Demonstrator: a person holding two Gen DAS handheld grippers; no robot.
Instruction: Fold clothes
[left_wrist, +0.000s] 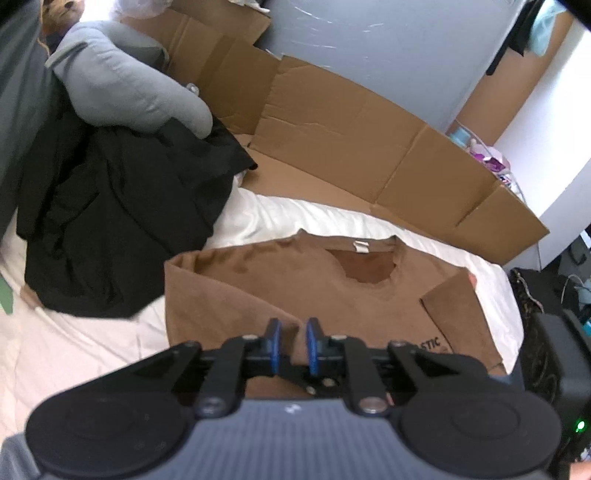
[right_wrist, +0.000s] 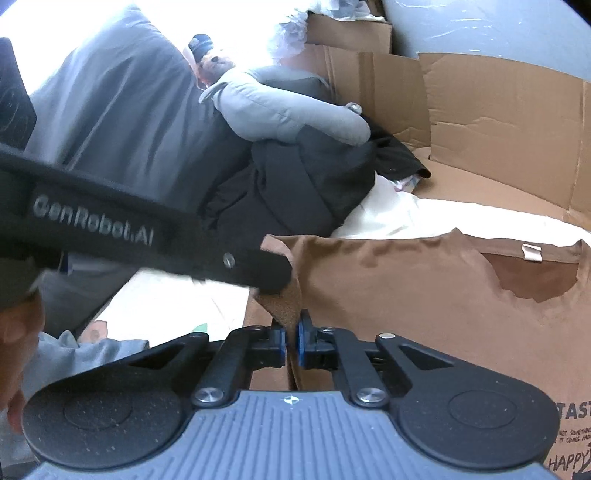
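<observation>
Pinching brown T-shirt (right_wrist: 424, 314) edge, right hand-held gripper (right_wrist: 291, 341); cardboard (right_wrist: 498, 122) behind.

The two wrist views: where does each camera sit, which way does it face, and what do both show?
Left wrist: on the left tool, facing down over the brown T-shirt on the white bedding; only its own fingers show.
Right wrist: on the right tool, shut on the shirt's edge; the left tool crosses the frame, and a hand shows.
Shared: shirt, black clothes, grey pillow, cardboard.
</observation>
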